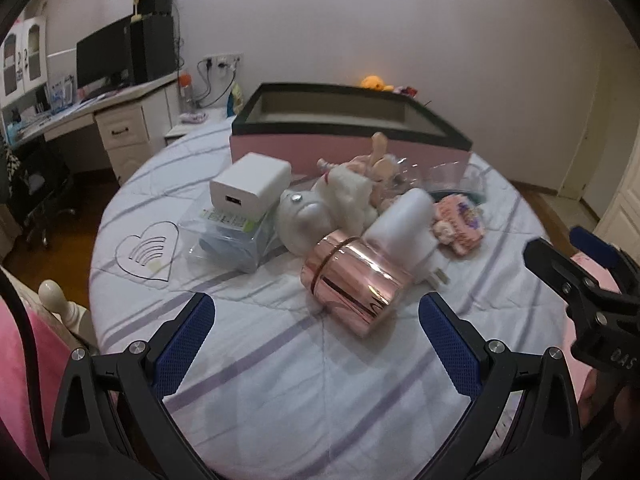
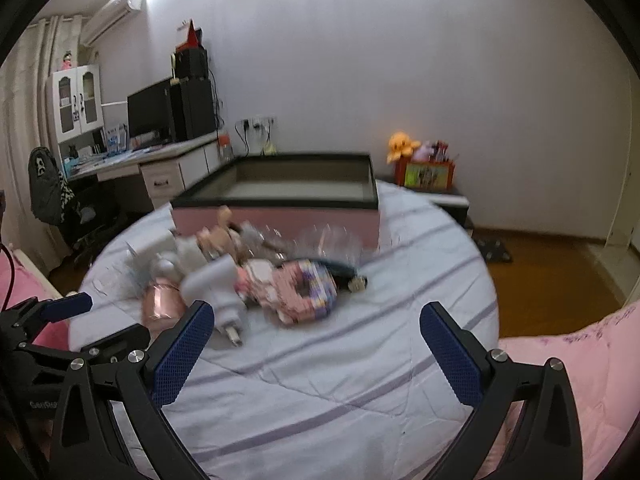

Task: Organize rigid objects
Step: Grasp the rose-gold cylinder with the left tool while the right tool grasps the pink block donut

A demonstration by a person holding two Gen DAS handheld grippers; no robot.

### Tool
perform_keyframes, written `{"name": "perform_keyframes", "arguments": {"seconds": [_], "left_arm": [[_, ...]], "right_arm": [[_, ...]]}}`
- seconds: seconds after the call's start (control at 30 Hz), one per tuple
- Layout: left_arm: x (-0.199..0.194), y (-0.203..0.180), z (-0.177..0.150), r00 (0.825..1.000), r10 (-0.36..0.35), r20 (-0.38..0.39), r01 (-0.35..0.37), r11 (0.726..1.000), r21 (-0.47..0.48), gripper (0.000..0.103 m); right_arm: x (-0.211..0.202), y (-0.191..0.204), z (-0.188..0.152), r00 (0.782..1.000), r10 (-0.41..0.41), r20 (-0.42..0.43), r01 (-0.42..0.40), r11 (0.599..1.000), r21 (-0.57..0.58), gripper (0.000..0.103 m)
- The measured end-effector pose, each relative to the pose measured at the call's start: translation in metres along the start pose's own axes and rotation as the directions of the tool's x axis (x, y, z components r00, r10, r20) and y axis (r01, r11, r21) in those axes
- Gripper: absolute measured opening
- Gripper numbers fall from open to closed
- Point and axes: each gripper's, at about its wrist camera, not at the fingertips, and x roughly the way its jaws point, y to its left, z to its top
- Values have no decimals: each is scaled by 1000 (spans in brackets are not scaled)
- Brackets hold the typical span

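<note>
Two grippers, both yours, both with jaws spread wide and nothing between the blue pads. Your left gripper (image 1: 316, 332) hangs low over the striped bedsheet (image 1: 320, 400), pointed at the pile; the rose-gold metallic cylinder (image 1: 354, 284) lies on its side just ahead of the fingertips, not touched. Leaning against the cylinder's far side is a white plug adapter (image 1: 404, 224), prongs toward you. Left of it sits a white charger block (image 1: 250, 184), USB port facing the camera, stacked on a clear plastic box (image 1: 236, 240). Between them you have a white plush toy (image 1: 348, 196) and a small doll (image 1: 380, 160), tangled together. A pink knitted item (image 1: 458, 224) lies to the right of the adapter, touching it or nearly so. Behind the whole pile stands the pink storage box (image 1: 348, 128) with dark rim, open top, interior looks bare from here. Your right gripper (image 2: 316, 340) shows in its own view over the same sheet, pile blurred ahead; the pink knitted item (image 2: 304, 292) sits nearest its centre line, well clear of the pads. From the left wrist camera your right gripper shows only as a black body at the right edge. A desk (image 1: 80, 112) with monitor stands far left.
</note>
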Motion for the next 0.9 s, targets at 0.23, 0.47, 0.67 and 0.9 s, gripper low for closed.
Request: {"name": "perform_keyframes", "arguments": {"seconds": [0.23,0.47,0.67,0.9], "left_arm": [[36,-8,12,996,-10,-86,10,1000,2,103],[48,-21,12,996,0,-87,9,995,103,54],[36,-15,12,996,-15,-91,24,995,97,54],[28,-9,21,996,-41,-80,48,995,93,54]], "right_arm": [[28,-22,-5,998,-2,-63,4,1000,29,103],[55,-25,4,993,17,-118,-15,1000,14,103],[93,-8,13,971,36,-235,-53,996,-68,103],[114,6,22,950,75,-304,-117,986,-120,73]]}}
